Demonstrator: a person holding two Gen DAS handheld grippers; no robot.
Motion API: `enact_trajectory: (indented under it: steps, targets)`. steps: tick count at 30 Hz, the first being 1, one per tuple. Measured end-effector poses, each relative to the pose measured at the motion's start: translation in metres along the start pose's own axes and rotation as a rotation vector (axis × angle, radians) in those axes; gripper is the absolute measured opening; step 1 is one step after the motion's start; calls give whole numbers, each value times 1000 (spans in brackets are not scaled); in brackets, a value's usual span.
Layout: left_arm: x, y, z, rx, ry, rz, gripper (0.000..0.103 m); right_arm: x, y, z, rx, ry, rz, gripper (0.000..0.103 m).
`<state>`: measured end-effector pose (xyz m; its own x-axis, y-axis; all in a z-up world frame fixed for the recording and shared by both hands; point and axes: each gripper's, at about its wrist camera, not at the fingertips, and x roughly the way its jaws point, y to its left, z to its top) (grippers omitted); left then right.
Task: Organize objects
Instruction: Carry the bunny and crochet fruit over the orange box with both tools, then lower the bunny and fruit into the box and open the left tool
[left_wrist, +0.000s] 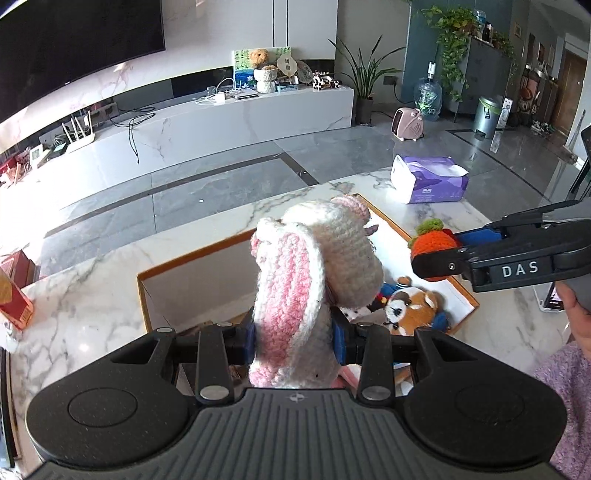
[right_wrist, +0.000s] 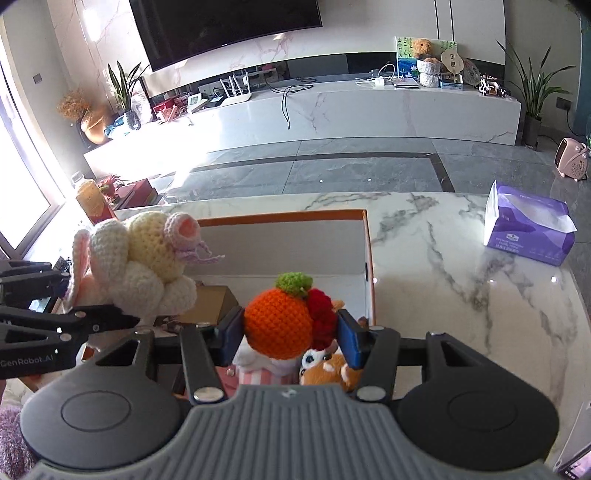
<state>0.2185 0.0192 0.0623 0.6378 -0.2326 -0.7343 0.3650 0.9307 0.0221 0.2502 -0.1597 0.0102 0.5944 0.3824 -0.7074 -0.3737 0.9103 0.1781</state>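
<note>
- Our left hand-held gripper squeezes the crochet bunny mid-body: soft, light, squishy.
- Right hand-held gripper pinches the orange crochet toy; floppy, grip centrally.

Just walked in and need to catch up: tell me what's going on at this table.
A person is sorting crocheted toys with two tools. The left hand-held gripper is clamped on a pink-and-white crocheted rabbit, and the right hand-held gripper is clamped on an orange crocheted fruit toy. Both toys are held up over an orange-rimmed box on the marble table. A brown plush dog lies in the box. A purple tissue pack sits apart on the table.
</note>
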Motion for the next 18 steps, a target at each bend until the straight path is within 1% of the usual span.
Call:
enact_trajectory:
  steps: [4, 6, 8, 11, 15, 18]
  targets:
    - [28, 5, 14, 79, 29, 23, 44, 13, -5, 18, -15, -4, -14, 55]
    - [43, 6, 18, 136, 38, 24, 44, 20, -6, 24, -25, 0, -9, 55]
    - [59, 8, 22, 170, 78, 6, 44, 28, -6, 28, -40, 11, -4, 55]
    - [78, 3, 24, 224, 97, -10, 44, 40, -5, 32, -58, 19, -19, 55]
    - [102, -5, 26, 253, 138, -35, 44, 54, -8, 35, -70, 35, -31, 55]
    - [119, -9, 27, 273, 167, -37, 44, 64, -10, 37, -76, 48, -44, 55]
